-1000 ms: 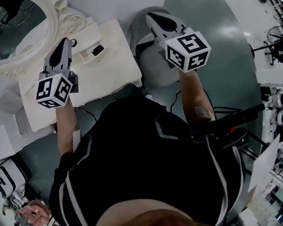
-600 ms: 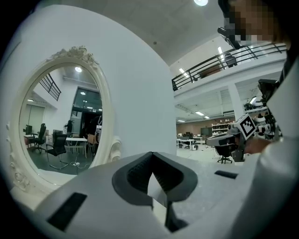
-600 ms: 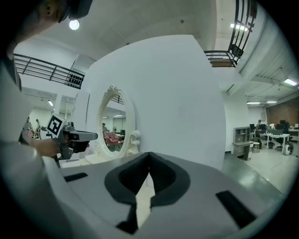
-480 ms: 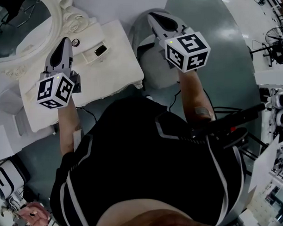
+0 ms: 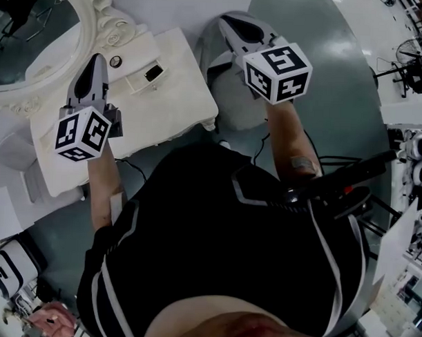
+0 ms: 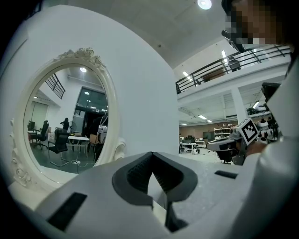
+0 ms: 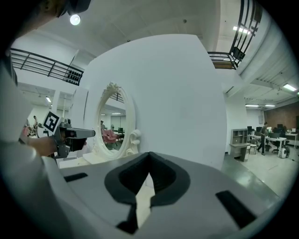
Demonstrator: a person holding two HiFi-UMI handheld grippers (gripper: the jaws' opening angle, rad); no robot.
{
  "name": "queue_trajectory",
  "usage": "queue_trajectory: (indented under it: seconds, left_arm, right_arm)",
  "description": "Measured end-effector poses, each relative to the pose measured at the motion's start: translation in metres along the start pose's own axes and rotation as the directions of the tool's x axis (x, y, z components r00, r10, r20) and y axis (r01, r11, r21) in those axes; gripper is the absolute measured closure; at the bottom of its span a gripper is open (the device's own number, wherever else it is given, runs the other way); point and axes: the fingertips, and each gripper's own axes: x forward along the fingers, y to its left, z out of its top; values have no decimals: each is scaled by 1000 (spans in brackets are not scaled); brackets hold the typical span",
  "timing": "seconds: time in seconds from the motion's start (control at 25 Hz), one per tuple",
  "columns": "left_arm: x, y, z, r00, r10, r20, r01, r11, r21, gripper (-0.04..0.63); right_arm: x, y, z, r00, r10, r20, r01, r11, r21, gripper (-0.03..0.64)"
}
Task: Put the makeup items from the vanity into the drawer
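Grey-green polished floor (image 5: 325, 78) spread out on my right, and on my left stood the white vanity tabletop (image 5: 165, 107), backed by an oval mirror in a white carved frame (image 5: 85, 25) against a plain white wall (image 7: 177, 93).

Two makeup items lay on the tabletop near the foot of the mirror. One was a small round dark-lidded pot (image 5: 116, 61). Just to its right was a flat white case with a dark rectangular window (image 5: 151, 74), set slantwise. Neither item was touching the other, and neither hand-held gripper was touching them.

I held my left hand-held gripper (image 5: 97, 59) above the tabletop, pointing at the mirror, with its tip just left of the pot. Its own view showed its jaws closed tip to tip with nothing between them, and the mirror filled the space ahead.

My right hand-held gripper (image 5: 228, 22) was off the tabletop's right edge, above a grey rounded seat (image 5: 234, 106). Its jaws were also pressed together and empty, and they pointed towards the white wall. Its own view showed the left hand-held gripper at the far left, beside the mirror.
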Motion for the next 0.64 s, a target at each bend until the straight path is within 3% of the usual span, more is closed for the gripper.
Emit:
queue_trajectory:
  seconds: [0.36, 0.64]
  left_arm:
    - [-8, -4, 7, 997, -53, 53, 55, 998, -33, 591]
    - [-8, -7, 7, 998, -50, 30, 50, 999, -6, 591]
  right_arm:
    - [1, 9, 6, 1000, 21, 18, -21, 1000, -2, 614]
    - [-1, 7, 7, 1000, -4, 5, 4, 1000, -23, 612]
